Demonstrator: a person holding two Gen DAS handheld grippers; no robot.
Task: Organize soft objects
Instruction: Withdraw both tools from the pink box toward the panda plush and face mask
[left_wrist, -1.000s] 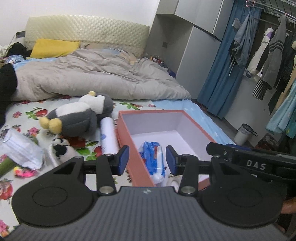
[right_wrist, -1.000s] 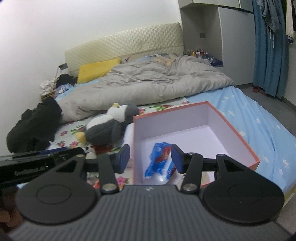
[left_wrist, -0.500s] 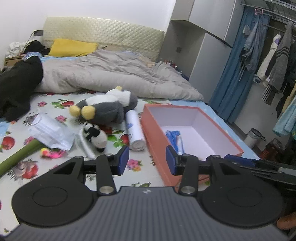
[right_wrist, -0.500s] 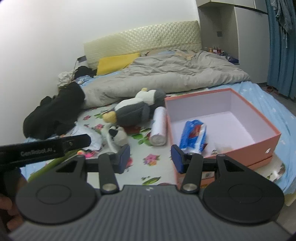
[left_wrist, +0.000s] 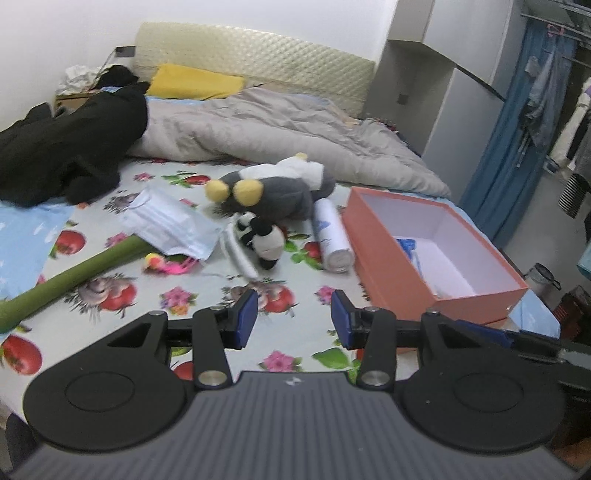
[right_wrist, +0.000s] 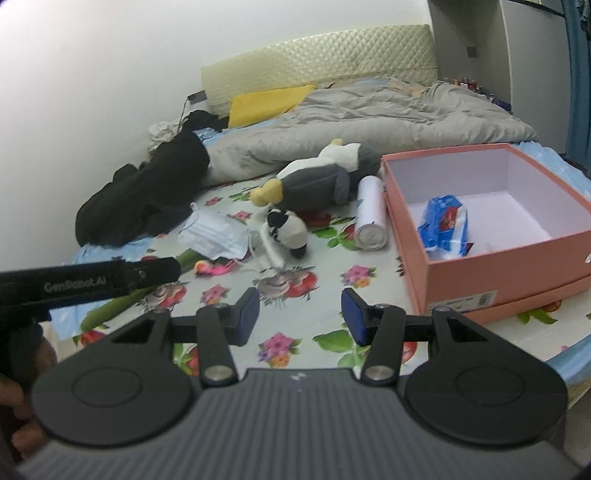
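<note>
Both hand-held grippers hang over the flowered bed sheet (left_wrist: 122, 306) with jaws apart and nothing between them: the left hand-held gripper (left_wrist: 290, 319) and the right hand-held gripper (right_wrist: 300, 317), each tilted downward. The left one's side reads "GenRobot.AI". Ahead lie a panda plush (right_wrist: 290, 230), a mask pack (left_wrist: 168, 225) to its left, and a white roll (right_wrist: 371, 212). Right of them sits the pink box (right_wrist: 476, 266), holding a blue packet (right_wrist: 445, 225). Beyond lies a penguin plush (left_wrist: 275, 188).
</note>
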